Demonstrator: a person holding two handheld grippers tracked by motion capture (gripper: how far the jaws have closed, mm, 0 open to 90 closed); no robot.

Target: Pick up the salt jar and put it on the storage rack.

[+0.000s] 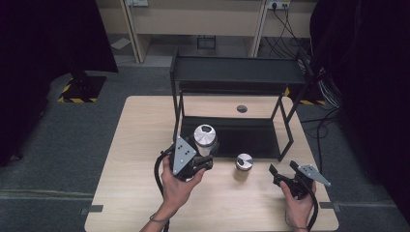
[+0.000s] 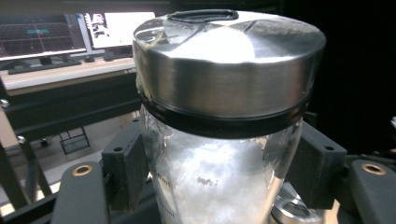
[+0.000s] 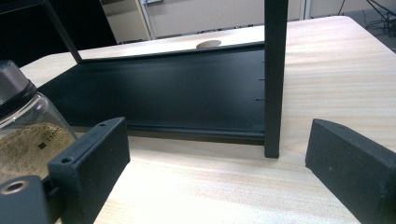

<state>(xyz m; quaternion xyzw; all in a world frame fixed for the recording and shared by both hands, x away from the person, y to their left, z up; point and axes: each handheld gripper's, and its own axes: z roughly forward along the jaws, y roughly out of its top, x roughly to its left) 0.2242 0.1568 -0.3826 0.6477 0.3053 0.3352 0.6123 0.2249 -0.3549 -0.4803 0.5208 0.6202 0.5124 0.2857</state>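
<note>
A glass jar (image 1: 205, 137) of white powder with a steel lid is held just above the table, in front of the black rack's lower shelf (image 1: 232, 135). My left gripper (image 1: 205, 159) is shut on its glass body below the lid. In the left gripper view the jar (image 2: 219, 116) stands upright and both pads (image 2: 125, 170) press on its sides. A smaller jar (image 1: 243, 164) of brownish powder stands on the table to the right. My right gripper (image 1: 284, 170) is open near the table's front right, with nothing between its fingers (image 3: 93, 158). The brown jar (image 3: 23, 135) lies at its left.
A black two-level rack (image 1: 237, 72) stands at the back of the wooden table (image 1: 140, 145). Its front right post (image 3: 273, 79) rises just ahead of the right gripper. A round hole (image 1: 241, 108) sits in the tabletop behind the rack. Cables run along the floor at right.
</note>
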